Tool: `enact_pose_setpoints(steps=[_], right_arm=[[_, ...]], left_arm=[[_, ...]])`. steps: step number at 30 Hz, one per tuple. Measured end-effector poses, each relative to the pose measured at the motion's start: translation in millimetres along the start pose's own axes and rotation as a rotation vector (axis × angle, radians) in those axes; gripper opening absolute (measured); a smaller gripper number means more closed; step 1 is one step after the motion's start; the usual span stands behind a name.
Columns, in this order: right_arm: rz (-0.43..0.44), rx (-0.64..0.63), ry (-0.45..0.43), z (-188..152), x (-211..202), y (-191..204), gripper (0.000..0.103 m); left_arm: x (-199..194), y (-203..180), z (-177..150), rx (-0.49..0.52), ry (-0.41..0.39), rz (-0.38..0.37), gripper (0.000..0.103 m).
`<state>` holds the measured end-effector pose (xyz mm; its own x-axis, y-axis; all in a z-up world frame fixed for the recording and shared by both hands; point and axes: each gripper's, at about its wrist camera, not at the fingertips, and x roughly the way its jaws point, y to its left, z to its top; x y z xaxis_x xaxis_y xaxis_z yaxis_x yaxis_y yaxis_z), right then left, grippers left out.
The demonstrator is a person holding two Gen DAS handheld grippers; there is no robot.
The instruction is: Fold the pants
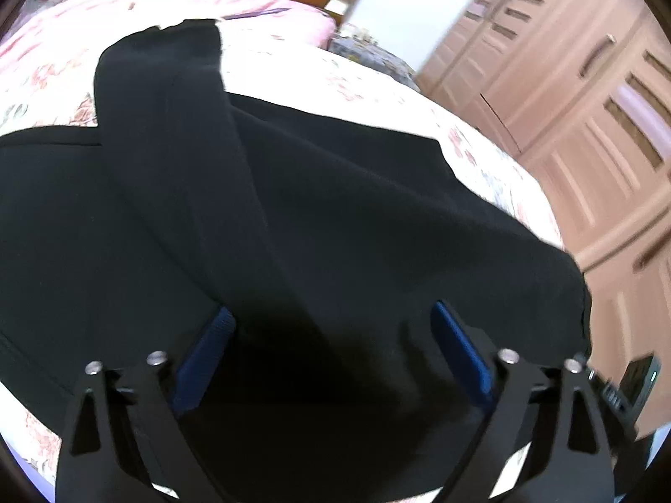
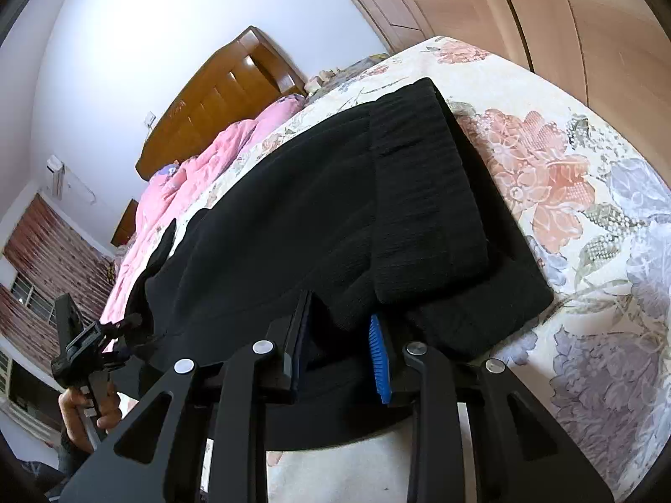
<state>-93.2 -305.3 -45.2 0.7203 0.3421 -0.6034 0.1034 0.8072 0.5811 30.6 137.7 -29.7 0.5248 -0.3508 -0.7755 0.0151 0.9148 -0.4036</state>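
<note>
Black pants lie on a floral bedsheet, partly folded, with one leg laid diagonally over the rest. My left gripper has its blue-padded jaws wide apart around the near edge of the fabric. In the right wrist view the pants show a ribbed waistband folded on top at the right. My right gripper has its jaws partly apart around a bunched fold of the near edge; a firm grip does not show. The left gripper also shows in the right wrist view, held by a hand.
A pink quilt lies bunched toward the wooden headboard. Wooden wardrobe doors stand beside the bed. The floral sheet lies to the right of the pants. A dark device sits at the lower right.
</note>
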Motion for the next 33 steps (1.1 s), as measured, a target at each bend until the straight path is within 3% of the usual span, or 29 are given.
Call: enact_pose_setpoints(steps=[1,2,3,5,12,15,20,26,30,33], right_arm=[[-0.002,0.0,-0.004,-0.3,-0.1,0.0,0.024],[-0.009,-0.004,-0.007,-0.8,-0.2,-0.1,0.019],[-0.02,-0.012,-0.009,-1.4,-0.5,0.4,0.017],[-0.02,-0.022,-0.019,-3.9,-3.4,-0.1,0.01],[0.007,-0.121,-0.058,3.8,-31.6,25.3,0.008],[-0.02,-0.138,-0.048,0.8,-41.8,24.5,0.008],[-0.083,-0.077,0.038,-16.1,-23.4,-5.3,0.007],[-0.096,-0.118,0.009,-14.2,-31.6,2.5,0.007],[-0.135,-0.114,0.052,-21.3,-22.2,-2.8,0.007],[-0.125,-0.104,0.013,-25.0,-36.9,2.7,0.006]], left_arm=[[0.0,1.8,2.0,-0.007,-0.003,0.008,0.068],[-0.1,2.6,3.1,-0.002,-0.011,0.032,0.038],[-1.7,2.7,3.2,0.018,-0.028,0.07,0.016],[-14.5,5.2,0.9,0.033,-0.081,0.041,0.012],[-95.3,-8.0,-20.6,0.136,-0.245,0.021,0.012],[-97.1,-7.9,-36.3,0.152,-0.199,0.023,0.012],[-44.7,11.8,-70.7,0.14,-0.034,0.079,0.012],[-45.2,8.3,-67.9,0.187,-0.055,0.093,0.012],[-38.1,11.5,-69.2,0.162,-0.041,0.093,0.013],[-46.0,11.2,-66.4,0.162,-0.055,0.084,0.013]])
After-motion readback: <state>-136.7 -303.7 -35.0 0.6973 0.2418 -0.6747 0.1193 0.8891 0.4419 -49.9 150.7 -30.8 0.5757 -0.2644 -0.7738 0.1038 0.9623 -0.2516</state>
